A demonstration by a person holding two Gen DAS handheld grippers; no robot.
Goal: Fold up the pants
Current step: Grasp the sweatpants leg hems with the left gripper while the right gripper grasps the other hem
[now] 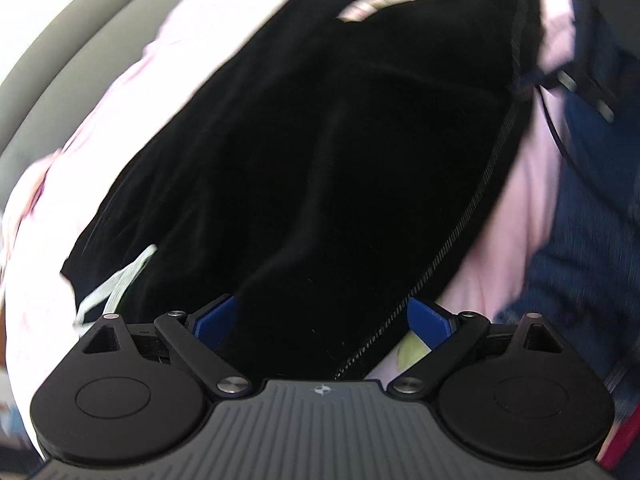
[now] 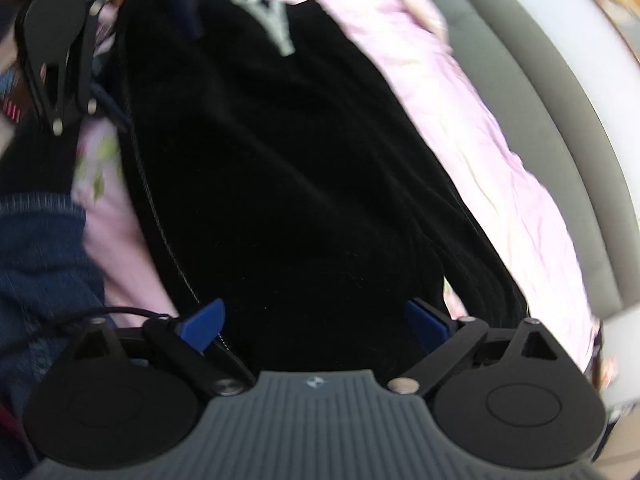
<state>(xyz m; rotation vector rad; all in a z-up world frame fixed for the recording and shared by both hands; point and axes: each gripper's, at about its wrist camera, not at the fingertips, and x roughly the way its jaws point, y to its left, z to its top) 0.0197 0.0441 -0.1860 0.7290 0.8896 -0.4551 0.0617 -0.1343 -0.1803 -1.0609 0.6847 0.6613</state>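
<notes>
Black pants (image 1: 312,152) lie spread over a pink sheet (image 1: 120,120), with a stitched side seam along their right edge and a pale drawstring (image 1: 116,284) at the lower left. My left gripper (image 1: 320,316) is open, its blue pads either side of the cloth's near edge. In the right wrist view the same pants (image 2: 288,168) fill the middle, the drawstring (image 2: 276,24) at the far end. My right gripper (image 2: 316,320) is open over the near edge of the pants. The left gripper (image 2: 60,52) shows at the top left there.
The pink sheet (image 2: 480,152) covers a bed with a grey padded edge (image 2: 552,112) behind it. The person's blue denim clothing (image 1: 592,208) is at the right of the left wrist view and at the lower left of the right wrist view (image 2: 36,264).
</notes>
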